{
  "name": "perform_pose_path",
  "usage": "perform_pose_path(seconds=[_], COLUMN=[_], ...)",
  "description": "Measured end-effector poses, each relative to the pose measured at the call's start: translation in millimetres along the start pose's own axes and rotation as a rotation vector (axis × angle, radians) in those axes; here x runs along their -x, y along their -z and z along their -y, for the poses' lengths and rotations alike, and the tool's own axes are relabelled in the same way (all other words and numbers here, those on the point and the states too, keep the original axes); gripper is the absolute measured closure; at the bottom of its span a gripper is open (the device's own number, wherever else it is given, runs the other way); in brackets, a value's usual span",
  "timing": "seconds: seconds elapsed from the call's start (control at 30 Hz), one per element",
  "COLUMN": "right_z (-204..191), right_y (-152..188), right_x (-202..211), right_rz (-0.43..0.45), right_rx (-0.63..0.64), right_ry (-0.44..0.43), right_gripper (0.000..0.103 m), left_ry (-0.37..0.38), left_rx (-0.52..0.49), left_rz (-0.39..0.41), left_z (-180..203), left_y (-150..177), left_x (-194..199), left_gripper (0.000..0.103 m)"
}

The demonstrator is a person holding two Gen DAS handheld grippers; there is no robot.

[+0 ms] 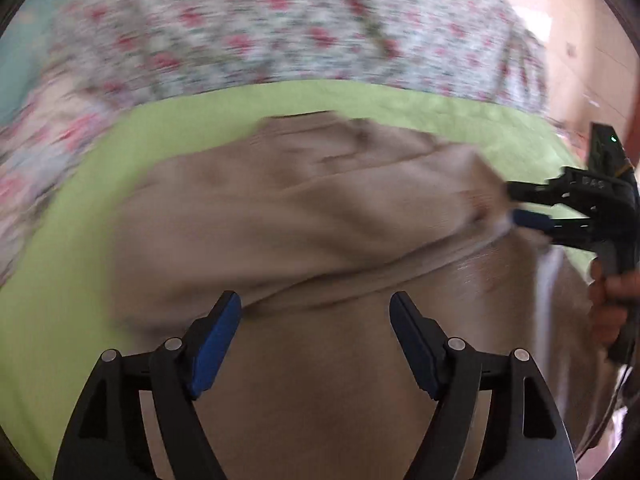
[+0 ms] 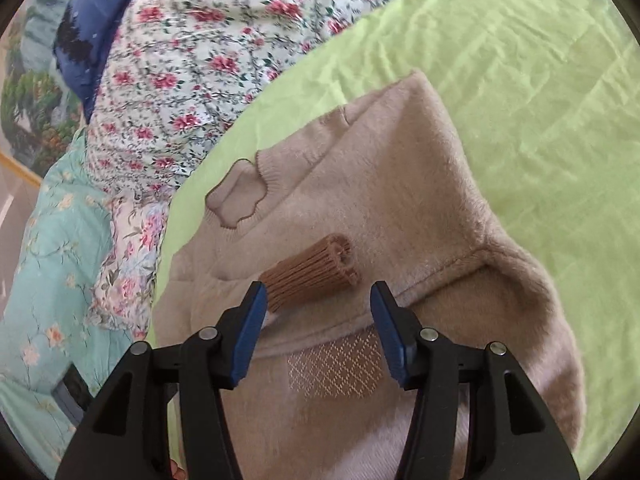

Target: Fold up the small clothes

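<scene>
Beige fuzzy sweater (image 2: 400, 200) lies on green sheet (image 2: 540, 80), directly under both tools. Soft, light, floppy knit; likely best pinched at hem or sleeve edge. Right gripper (image 2: 318, 320) spread, empty above it. Left gripper (image 1: 316, 328) spread too. Floral quilt (image 2: 180, 80) beyond.

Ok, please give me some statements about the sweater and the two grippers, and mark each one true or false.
1. The sweater is beige. True.
2. It lies on a blue sheet. False: the sheet is light green.
3. The left gripper is open. True.
4. The right gripper is shut on a sleeve. False: its jaws stand apart, nothing between them.
5. A brown ribbed tassel lies on the sweater. True.
</scene>
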State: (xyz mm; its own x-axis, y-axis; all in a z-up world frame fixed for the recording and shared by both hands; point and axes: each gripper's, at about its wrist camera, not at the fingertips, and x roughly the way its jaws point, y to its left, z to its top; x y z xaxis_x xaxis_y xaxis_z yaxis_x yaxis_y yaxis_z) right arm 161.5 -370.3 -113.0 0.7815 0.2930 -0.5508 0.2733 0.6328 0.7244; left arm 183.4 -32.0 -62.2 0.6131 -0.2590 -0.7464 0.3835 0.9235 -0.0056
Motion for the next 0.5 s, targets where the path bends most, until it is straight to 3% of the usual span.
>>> perform_pose_path(seconds=[0.07,0.13,0.17,0.2,0.23,0.4,0.5], right_z=[-4,-7,-11,-17,-23,-59,-46], right_y=[0,-2,-3,-6,-9,-24,-29], right_x=[-12,-22,-26,-28,-25,53,70], right_rz=[-0.011,-0.02,-0.023,-0.025,-0.016,0.201,0.219], right_rx=[0.009,0.02,0.034,0.049,0.058,0.162,0.153], right_ry=[-0.009,-0.006,-0.004,-0.017,-0.029,-0.087,0.014], right_gripper=[0.048,0.047,0.064,0.097,0.096,0.096,0.096], left_ry=[-0.094,-0.141,-0.161,-0.177,-0.19,-0.222,-0.26], left_rx=[0.059,0.137,0.169,0.189,0.209,0.231,0.234], left_rz=[-0.011,-0.053,-0.078,-0.091,-0.104,-0.101,-0.084], left_z=[-36,-70,-83,-90,-98,-105,-104], left_y=[11,21,24,26,28,12,6], left_x=[5,-2,-9,-13,-19,-32,-34], left_gripper=[0.026,0.026,0.027,0.027,0.028,0.029,0.033])
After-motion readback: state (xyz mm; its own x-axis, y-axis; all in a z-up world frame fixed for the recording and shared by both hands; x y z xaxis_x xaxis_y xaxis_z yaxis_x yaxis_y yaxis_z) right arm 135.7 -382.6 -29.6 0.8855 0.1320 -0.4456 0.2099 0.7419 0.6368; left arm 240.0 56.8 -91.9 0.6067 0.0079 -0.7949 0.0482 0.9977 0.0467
